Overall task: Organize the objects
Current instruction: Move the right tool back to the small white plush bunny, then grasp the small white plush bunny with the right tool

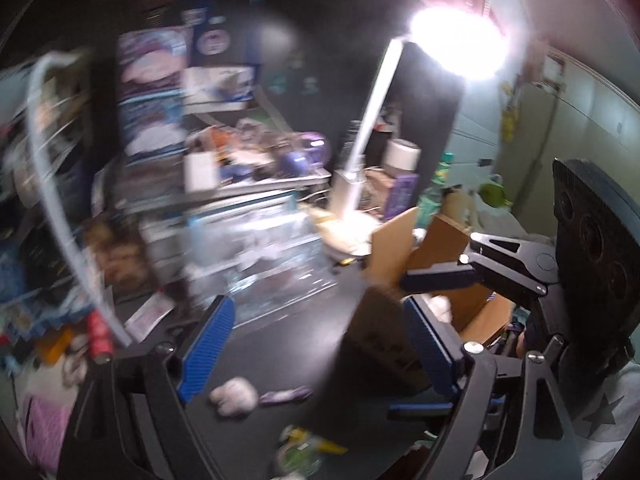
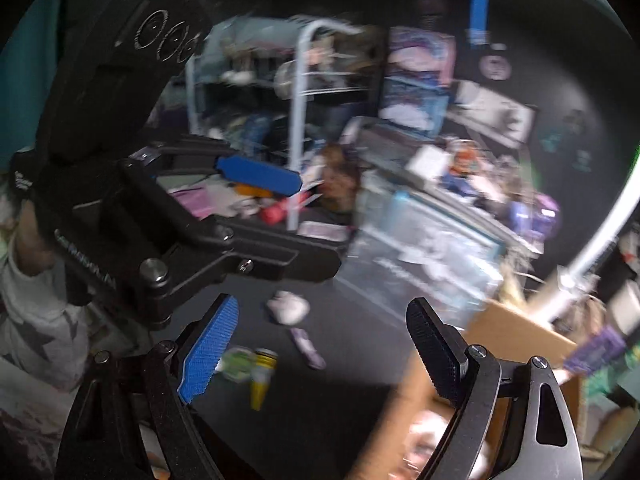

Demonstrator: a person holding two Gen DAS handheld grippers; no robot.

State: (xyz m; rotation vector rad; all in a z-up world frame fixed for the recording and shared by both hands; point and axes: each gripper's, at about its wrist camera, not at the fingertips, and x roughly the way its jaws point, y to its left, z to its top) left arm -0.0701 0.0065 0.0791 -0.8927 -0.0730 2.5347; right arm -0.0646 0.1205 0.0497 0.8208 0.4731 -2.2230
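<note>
Counter (image 2: 352, 392): matt black, smooth. Cardboard box (image 2: 516, 332): plain brown paperboard, dull. Left tool (image 1: 316, 344) and right tool (image 2: 324, 344): matt black frames, shiny metal screws, ribbed blue pads (image 2: 208, 356). Clear plastic bin (image 1: 272, 240): glossy. Lamp arm (image 1: 376, 108): smooth white. Sleeve (image 2: 36, 312): soft cloth, star print.

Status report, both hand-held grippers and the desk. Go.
Left hand-held gripper open, empty. Right hand-held gripper open, empty. White wad, purple wrapper, yellow tube loose on black desk. Cardboard box alongside.
</note>
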